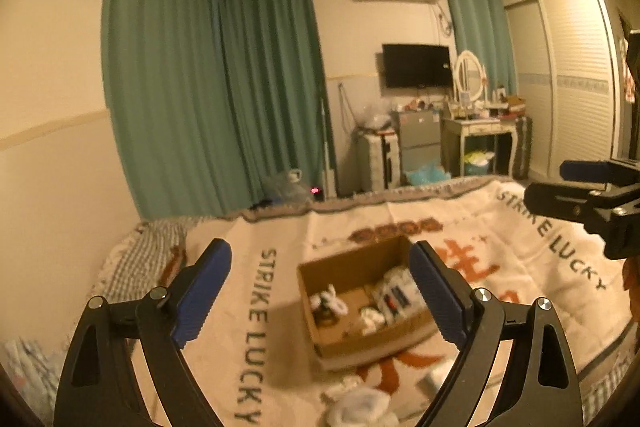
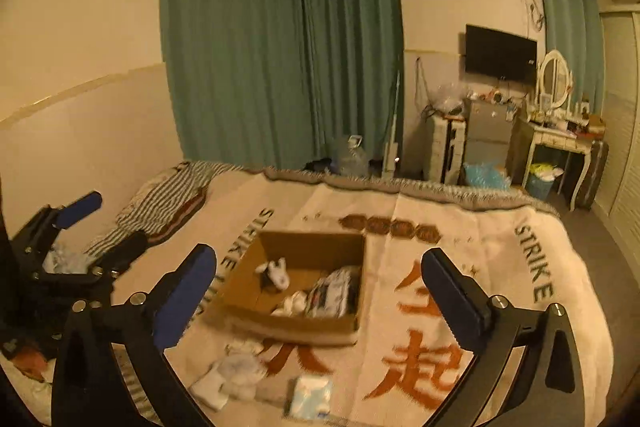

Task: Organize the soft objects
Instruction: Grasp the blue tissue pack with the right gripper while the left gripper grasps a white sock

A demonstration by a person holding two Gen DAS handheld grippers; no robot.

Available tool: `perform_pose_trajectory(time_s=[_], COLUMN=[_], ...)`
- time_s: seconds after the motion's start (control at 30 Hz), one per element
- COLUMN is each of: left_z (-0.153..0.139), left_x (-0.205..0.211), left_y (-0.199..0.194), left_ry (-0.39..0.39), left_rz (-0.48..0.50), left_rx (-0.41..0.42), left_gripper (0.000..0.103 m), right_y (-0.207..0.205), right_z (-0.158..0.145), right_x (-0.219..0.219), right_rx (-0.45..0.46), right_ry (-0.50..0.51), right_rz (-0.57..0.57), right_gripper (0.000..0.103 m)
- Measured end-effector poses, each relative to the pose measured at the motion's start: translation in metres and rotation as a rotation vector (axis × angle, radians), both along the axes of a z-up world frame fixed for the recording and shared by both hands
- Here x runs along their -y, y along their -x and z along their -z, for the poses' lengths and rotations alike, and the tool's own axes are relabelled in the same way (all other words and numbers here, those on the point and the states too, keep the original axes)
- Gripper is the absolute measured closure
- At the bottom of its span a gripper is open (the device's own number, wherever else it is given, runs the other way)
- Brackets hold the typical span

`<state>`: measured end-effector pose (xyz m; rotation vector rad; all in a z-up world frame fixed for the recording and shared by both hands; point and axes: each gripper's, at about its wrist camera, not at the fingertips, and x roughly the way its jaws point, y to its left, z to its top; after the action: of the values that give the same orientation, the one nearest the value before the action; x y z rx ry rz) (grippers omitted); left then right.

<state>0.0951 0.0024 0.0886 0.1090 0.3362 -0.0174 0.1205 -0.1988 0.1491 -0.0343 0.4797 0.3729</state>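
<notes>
An open cardboard box [image 1: 352,341] [image 2: 312,247] stands on the bed's printed blanket [image 1: 520,239] [image 2: 488,227]. It holds several soft things: a small white plush [image 2: 277,273], white socks [image 2: 294,303] and a striped packet [image 2: 334,291]. On the blanket in front of the box lie a white sock bundle [image 2: 234,373] [image 1: 360,405] and a pale blue tissue pack [image 2: 310,397]. My left gripper [image 1: 320,293] is open and empty above the box. My right gripper [image 2: 318,297] is open and empty, also above it.
Striped bedding [image 2: 168,199] lies at the bed's far left by the wall. Green curtains [image 2: 280,47], a TV [image 2: 500,55], a dresser with mirror [image 2: 554,135] and a wardrobe [image 1: 576,75] stand beyond the bed. Each gripper shows at the edge of the other's view.
</notes>
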Motion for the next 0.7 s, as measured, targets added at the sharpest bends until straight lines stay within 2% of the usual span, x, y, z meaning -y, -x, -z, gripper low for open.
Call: perform_pose_trajectory(time_s=[0.13, 0.27, 0.57, 0.7], left_z=[0.028, 0.066, 0.164, 0.197], left_x=[0.0, 0.002, 0.0, 0.001], left_y=[0.007, 0.004, -0.007, -0.017], left_ry=[0.028, 0.02, 0.052, 0.051], left_rz=[0.014, 0.004, -0.031, -0.015], left_rx=[-0.054, -0.124, -0.34, -0.421], left_gripper=[0.011, 0.011, 0.012, 0.013], right_y=[0.018, 0.02, 0.001, -0.009], right_z=[0.021, 0.057, 0.167, 0.216], right_x=[-0.004, -0.007, -0.017, -0.026], right_rx=[-0.013, -0.06, -0.233, -0.337], right_ry=[0.036, 0.04, 0.106, 0.13], right_rz=[0.014, 0.002, 0.009, -0.016], right_gripper=[0.0, 0.0, 0.001, 0.014])
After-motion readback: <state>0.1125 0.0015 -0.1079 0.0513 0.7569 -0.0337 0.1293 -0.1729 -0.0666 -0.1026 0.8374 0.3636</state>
